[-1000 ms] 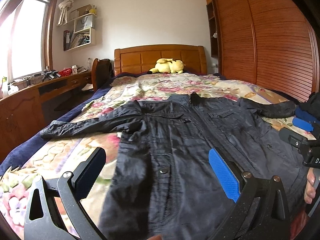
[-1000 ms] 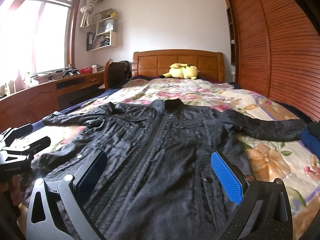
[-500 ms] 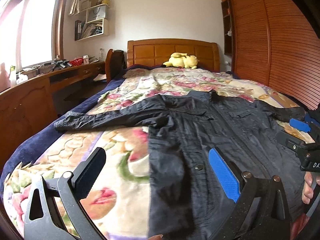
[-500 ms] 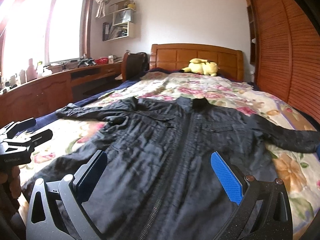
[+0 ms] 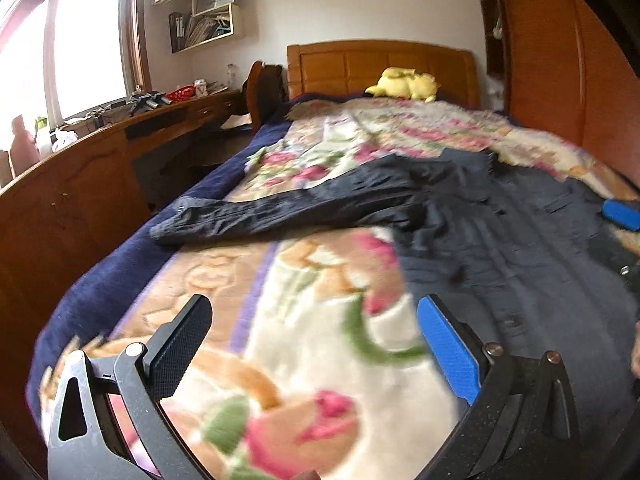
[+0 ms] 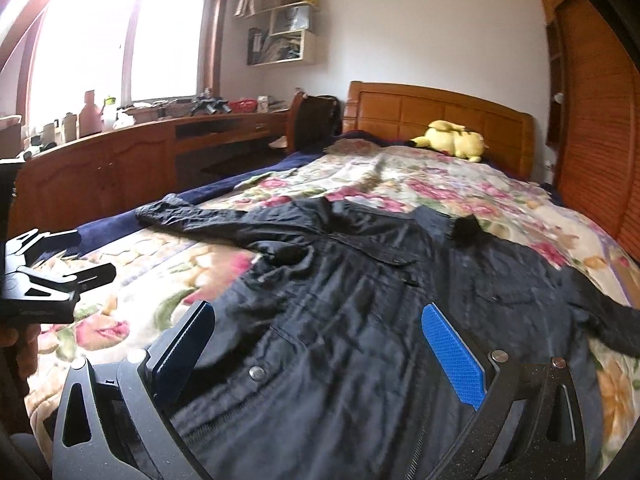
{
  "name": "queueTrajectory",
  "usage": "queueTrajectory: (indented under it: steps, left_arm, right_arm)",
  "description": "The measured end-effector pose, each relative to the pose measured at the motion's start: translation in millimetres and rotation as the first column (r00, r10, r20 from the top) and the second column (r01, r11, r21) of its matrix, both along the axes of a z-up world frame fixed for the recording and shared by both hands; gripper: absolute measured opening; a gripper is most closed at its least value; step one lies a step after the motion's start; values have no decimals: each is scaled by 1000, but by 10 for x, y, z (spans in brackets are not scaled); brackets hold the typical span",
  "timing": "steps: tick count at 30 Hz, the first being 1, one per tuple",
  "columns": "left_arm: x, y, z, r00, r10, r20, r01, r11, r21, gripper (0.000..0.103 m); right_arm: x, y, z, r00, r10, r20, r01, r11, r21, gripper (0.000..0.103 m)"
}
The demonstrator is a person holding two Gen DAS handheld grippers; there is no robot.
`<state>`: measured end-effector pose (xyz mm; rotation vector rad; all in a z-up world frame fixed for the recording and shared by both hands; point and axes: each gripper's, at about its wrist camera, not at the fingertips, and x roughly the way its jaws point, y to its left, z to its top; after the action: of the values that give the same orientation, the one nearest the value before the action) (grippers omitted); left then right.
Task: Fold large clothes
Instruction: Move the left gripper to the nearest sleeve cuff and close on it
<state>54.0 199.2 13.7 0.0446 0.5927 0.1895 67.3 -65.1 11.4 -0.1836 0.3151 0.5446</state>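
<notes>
Lying flat and front-up across the floral plush blanket (image 6: 460, 184) is a dark navy quilted jacket (image 6: 360, 320), collar turned toward the carved wooden headboard (image 6: 440, 116) and hem toward the cameras. One long sleeve (image 5: 280, 212) is stretching away from the jacket body toward the long wooden desk (image 5: 100, 152) side, its cuff reaching the blanket's dark blue border (image 5: 120, 260). The opposite sleeve is running off toward the louvred wooden wardrobe (image 6: 600, 140) side.

The left gripper (image 5: 312, 344) is hovering over bare floral blanket just beside the jacket's desk-side edge, its jaws standing wide apart and gripping nothing. The right gripper (image 6: 316, 348) is hovering over the jacket's lower front panel, jaws likewise spread wide with nothing between them; whether the pads are touching the fabric cannot be told. The left-wrist view is blurring noticeably.

A yellow plush toy (image 6: 452, 140) is lying directly below the headboard, well apart from the jacket.
</notes>
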Motion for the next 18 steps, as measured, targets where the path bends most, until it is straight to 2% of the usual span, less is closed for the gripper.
queueTrajectory:
  steps: [4,13,18]
  left_arm:
    - [159,279,-34,999,28,-37,-28,1000,5,103]
    - [561,909,-104,993,85,-76,-88,995,-45,103]
    - [776,1237,-112,990,106,-93,-115,988,-98,94]
  right_arm:
    - [193,142,22,997,49,-51,-51,999,-20,103]
    - [466,350,76,992,96,-78,-102,992,-71,103]
    - [507,353,-3,989,117,-89,-125,988,-96,103]
